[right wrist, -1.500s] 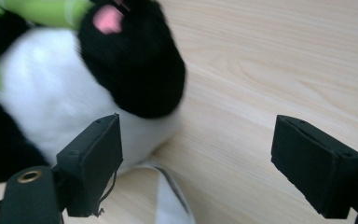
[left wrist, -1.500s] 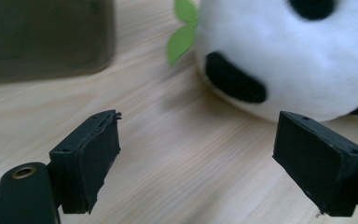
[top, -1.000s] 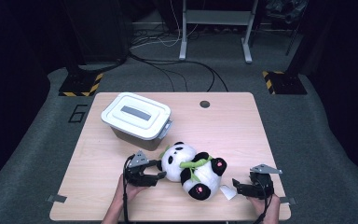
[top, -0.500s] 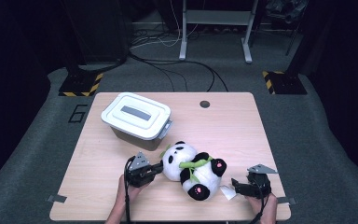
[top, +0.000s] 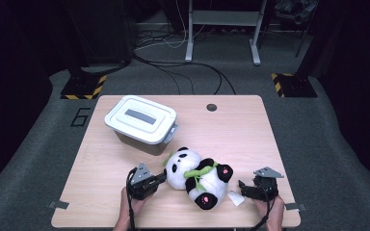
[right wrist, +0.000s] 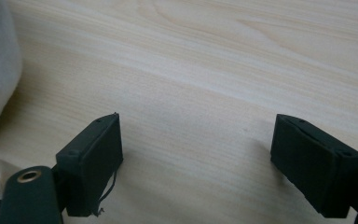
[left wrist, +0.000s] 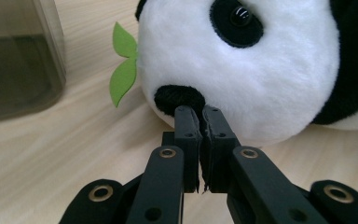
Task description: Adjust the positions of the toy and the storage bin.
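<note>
Black left gripper (left wrist: 199, 114) fingers pinched together at panda's (left wrist: 279, 70) ear.

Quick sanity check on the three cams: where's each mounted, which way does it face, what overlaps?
High view: above the person's side, facing forward and down on the wooden table; both hands and grippers show.
Left gripper view: on the left gripper, jaws shut at the black-and-white plush panda.
Right gripper view: on the right gripper, jaws open over bare wood.
Shared: panda and table.
</note>
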{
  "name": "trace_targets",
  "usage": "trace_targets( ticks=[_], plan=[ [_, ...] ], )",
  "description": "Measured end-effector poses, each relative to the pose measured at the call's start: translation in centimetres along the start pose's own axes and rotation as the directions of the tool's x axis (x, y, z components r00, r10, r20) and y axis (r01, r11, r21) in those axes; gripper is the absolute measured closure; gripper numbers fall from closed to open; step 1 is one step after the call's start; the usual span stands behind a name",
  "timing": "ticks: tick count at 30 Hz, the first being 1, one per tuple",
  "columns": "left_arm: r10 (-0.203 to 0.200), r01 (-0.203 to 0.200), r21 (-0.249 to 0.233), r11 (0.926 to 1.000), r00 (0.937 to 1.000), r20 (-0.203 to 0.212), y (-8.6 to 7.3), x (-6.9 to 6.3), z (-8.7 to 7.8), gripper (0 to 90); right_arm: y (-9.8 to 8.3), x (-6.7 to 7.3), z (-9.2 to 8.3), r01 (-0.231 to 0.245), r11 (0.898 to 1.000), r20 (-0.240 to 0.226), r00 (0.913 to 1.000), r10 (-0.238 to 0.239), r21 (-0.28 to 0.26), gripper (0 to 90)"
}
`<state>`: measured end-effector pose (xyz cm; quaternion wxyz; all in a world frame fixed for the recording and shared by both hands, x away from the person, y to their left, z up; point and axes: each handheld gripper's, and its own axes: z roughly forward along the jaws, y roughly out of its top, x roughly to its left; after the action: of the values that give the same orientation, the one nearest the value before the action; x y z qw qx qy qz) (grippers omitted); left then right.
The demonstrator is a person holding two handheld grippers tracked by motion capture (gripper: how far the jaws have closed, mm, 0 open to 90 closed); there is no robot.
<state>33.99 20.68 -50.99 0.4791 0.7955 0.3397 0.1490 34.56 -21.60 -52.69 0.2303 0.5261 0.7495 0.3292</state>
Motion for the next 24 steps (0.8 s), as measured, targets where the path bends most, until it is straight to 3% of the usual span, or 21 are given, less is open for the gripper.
trace_targets(
  ticks=[10, 15, 21, 24],
  plan=[
    [0.0, 0.0, -0.024, 0.9997, 1.0, 0.007, -1.7, -2.0, -2.2, 86.1, 0.5, -0.4, 0.6, 0.003, 1.0, 0.002, 1.0, -0.003, -0.004, 15.3],
    [-0.015, 0.016, -0.025, 0.9996, 0.9995, 0.028, -2.1, -1.6, -2.2, 82.6, 0.7, -0.7, 0.9, 0.002, 1.0, 0.002, 1.0, -0.002, -0.009, 15.2],
    [-0.011, 0.01, 0.036, 0.9993, 0.9997, 0.022, -0.7, -1.2, -2.4, 39.1, 0.8, -0.9, 1.0, 0.009, 1.0, -0.007, 0.9999, -0.009, -0.007, 13.7],
    [-0.03, 0.028, 0.053, 0.9982, 0.9993, 0.023, 0.1, -0.7, -2.6, 25.9, 0.8, -1.0, 1.1, 0.019, 1.0, -0.009, 0.9998, -0.019, -0.006, 12.1]
  ],
)
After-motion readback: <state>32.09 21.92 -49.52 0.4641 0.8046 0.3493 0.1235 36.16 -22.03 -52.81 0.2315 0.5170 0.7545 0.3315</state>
